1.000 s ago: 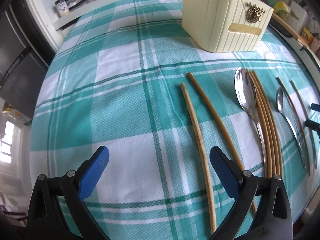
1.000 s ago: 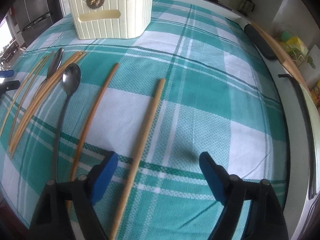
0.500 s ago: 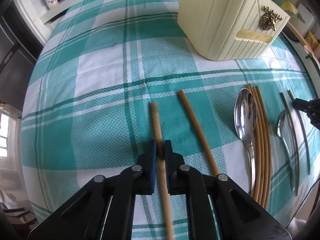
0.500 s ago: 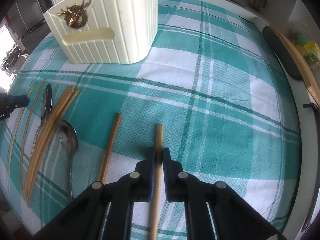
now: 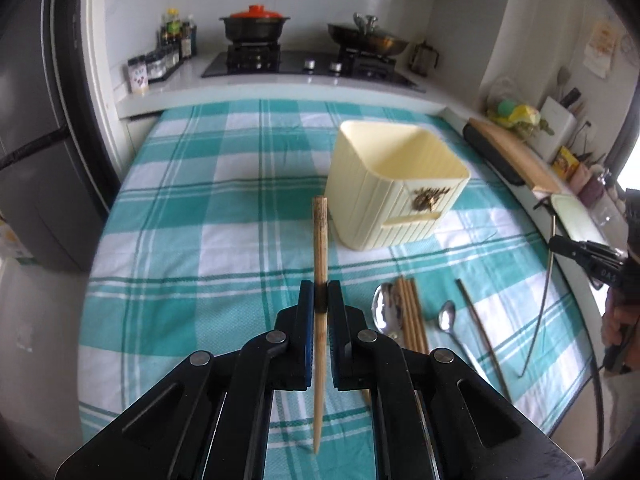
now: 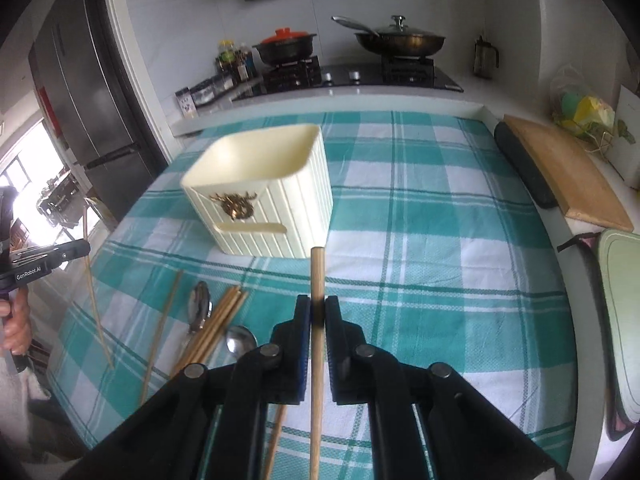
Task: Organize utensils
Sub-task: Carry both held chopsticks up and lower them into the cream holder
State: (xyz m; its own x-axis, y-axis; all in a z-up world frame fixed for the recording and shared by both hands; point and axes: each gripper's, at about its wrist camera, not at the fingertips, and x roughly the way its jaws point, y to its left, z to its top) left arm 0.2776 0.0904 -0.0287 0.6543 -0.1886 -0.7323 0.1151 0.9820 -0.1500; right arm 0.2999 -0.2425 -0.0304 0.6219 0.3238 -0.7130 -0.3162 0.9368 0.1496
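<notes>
there, a tan wooden chopstick (image 5: 320, 240) pinched in each tool (image 5: 320, 300), left and right (image 6: 317, 312).

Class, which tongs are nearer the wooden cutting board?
Right. The right tongs are over the cloth, the cutting board ahead-right; the left tongs sit farther left.

Utensil holder (image 5: 394, 184) standing on the tablecloth (image 5: 192, 240), stove (image 5: 308, 65) behind.
From the holder, spoons (image 5: 383, 309) and chopsticks (image 5: 412, 320) lie on the cloth at 6 o'clock; cutting board (image 5: 510, 156) at 3 o'clock.
</notes>
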